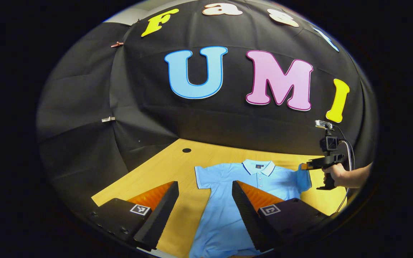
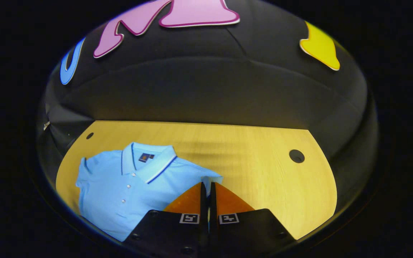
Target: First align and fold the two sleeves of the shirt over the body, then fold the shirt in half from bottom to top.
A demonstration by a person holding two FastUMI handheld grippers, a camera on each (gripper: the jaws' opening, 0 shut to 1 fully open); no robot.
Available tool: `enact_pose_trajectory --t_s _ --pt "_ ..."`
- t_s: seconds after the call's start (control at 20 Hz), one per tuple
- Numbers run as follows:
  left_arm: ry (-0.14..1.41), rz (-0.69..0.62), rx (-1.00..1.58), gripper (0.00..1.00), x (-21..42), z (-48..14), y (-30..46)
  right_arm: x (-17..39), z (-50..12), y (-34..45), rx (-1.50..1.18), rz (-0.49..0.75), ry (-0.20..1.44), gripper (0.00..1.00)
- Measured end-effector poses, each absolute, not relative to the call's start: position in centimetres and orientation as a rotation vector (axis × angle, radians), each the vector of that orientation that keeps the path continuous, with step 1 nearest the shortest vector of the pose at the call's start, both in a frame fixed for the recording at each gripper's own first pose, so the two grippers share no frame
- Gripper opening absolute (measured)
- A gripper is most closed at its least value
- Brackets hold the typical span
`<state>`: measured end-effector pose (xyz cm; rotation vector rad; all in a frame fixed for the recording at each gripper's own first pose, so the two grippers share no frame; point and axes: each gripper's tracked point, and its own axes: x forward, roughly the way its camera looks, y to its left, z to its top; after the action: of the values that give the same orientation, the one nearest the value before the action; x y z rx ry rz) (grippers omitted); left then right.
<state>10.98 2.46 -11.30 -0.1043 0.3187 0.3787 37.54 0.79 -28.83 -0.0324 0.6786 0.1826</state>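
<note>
A light blue polo shirt point(image 1: 224, 179) lies face up on the wooden table point(image 1: 163, 168), collar toward the booth wall. My left gripper point(image 1: 204, 185) hovers open above the shirt's lower body, nothing between its fingers. In the left gripper view, a hand point(image 1: 335, 175) holds my right gripper point(image 1: 304, 166) at the shirt's far sleeve point(image 1: 301, 179). In the right gripper view, my right gripper point(image 2: 207, 183) is shut on the hem of that sleeve point(image 2: 212, 178), which shows as a thin strip between the fingers. The rest of the shirt point(image 2: 127, 186) spreads to the left.
The table has round cable holes point(image 1: 186, 150) point(image 2: 296, 156) near its back edge. Black cloth walls close in behind and at the sides, with metal clips point(image 1: 108, 119) on the left wall. Bare wood point(image 2: 264, 172) lies to the right of the shirt.
</note>
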Motion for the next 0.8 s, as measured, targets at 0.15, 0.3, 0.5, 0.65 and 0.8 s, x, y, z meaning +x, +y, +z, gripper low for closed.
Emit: enact_pose_trajectory --t_s 0.15,0.3,0.5,0.65,0.8 --pt "0.322 0.393 -0.126 0.95 9.8 -11.5 3.3 36.8 -29.5 5.9 -0.039 0.248 0.698 0.05" --pt "0.329 0.43 -0.147 0.95 8.7 -12.1 5.0 34.8 -31.2 12.2 -0.076 0.34 0.727 0.05" --pt "0.339 0.456 -0.161 0.95 8.9 -12.9 6.9 31.7 -32.3 18.8 -0.054 0.48 0.768 0.19" --pt "0.339 0.425 -0.165 0.95 11.1 -13.2 7.8 30.0 -31.6 20.9 -0.064 0.551 0.744 0.58" --pt "0.336 0.356 -0.146 0.96 15.2 -13.8 8.6 29.1 -30.5 19.4 -0.091 0.552 0.722 1.0"
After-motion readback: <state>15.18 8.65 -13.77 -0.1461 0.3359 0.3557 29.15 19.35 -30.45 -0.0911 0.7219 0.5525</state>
